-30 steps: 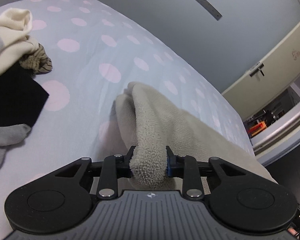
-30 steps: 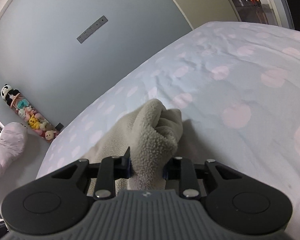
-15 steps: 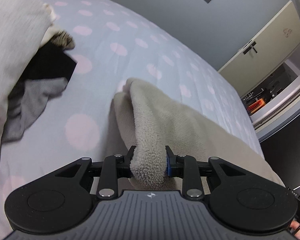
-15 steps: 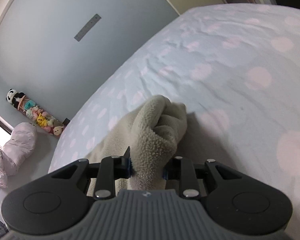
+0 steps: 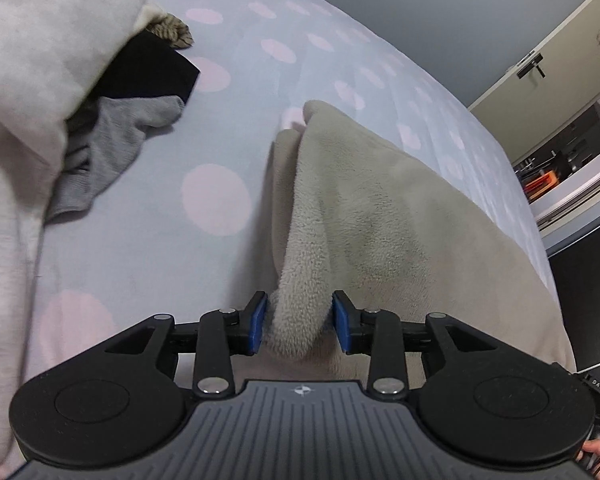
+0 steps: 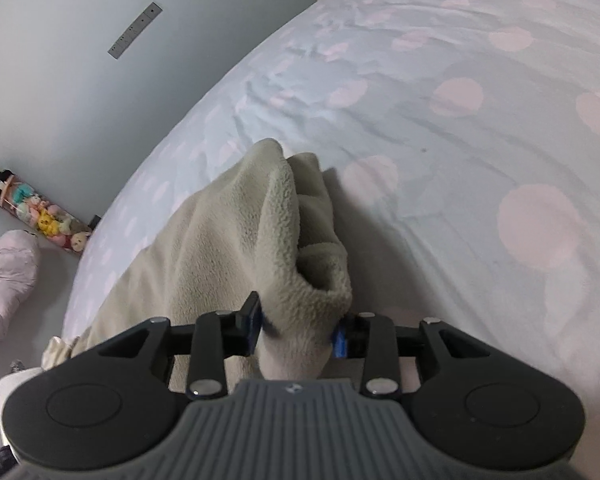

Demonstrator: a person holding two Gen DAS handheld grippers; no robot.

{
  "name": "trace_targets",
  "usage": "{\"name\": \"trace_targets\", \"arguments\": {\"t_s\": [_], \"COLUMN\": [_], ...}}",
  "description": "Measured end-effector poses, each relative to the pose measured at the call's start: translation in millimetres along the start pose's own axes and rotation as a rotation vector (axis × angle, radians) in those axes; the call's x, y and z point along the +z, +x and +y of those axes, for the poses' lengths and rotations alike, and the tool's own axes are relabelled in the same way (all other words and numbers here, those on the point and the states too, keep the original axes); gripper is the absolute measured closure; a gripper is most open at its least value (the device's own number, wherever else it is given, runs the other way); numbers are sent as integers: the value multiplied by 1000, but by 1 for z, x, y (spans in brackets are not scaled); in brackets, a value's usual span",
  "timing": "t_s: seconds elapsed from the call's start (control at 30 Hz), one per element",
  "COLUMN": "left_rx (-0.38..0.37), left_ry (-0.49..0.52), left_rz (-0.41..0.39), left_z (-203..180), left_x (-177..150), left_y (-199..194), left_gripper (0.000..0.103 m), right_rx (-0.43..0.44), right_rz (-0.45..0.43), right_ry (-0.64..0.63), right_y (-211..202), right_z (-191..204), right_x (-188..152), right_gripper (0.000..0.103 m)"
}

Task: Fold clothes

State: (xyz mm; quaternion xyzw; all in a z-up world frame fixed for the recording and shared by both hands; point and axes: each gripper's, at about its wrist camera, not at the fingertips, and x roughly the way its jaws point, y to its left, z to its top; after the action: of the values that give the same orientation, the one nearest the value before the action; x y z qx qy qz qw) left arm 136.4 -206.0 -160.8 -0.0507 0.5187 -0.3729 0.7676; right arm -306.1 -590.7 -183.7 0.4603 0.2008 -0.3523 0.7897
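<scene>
risk entry: left tool (image 5: pixel 299 322) and right tool (image 6: pixel 296 330), jaws just opening with the beige fleece garment (image 5: pixel 380 208) bunched between them on the bed (image 5: pixel 140 240); folded corners may slump apart, or snag beyond.

white garment (image 5: pixel 40 80) cropped, fleece (image 6: pixel 228 240) corner bunched
</scene>
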Motion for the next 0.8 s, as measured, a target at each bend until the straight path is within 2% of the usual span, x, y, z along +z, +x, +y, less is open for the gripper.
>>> {"name": "trace_targets", "arguments": {"t_s": [0.13,0.23,0.27,0.3,0.4,0.6,0.8], "left_rx": [39,68,65,62,63,54,42], "left_ry": [17,55,68,80,110,121,181], "left_rz": [-48,-98,-106,-115,-129,-123,-121], "left_z": [3,-1,-3,-5,-12,-15,-27], "left_x": [-1,2,3,5,12,29,47], "left_y": [-20,-34,-36,-38,-36,-13,15], "left_gripper": [71,71,71,71,71,69,67], "right_rx": [-32,-89,-109,-122,-143,-198,-265], "right_rz": [-19,-81,-104,-130,-188,-237,-254], "right_ry": [-4,-67,-92,-118,-189,-303,-410], "right_y": [-16,-32,-38,-42,-45,-26,3], "right_z": [-8,-3,-1,2,16,50,69], "right_x": [-5,-9,-10,-11,-12,-13,-16], "right_gripper": [64,64,60,50,28,21,20]}}
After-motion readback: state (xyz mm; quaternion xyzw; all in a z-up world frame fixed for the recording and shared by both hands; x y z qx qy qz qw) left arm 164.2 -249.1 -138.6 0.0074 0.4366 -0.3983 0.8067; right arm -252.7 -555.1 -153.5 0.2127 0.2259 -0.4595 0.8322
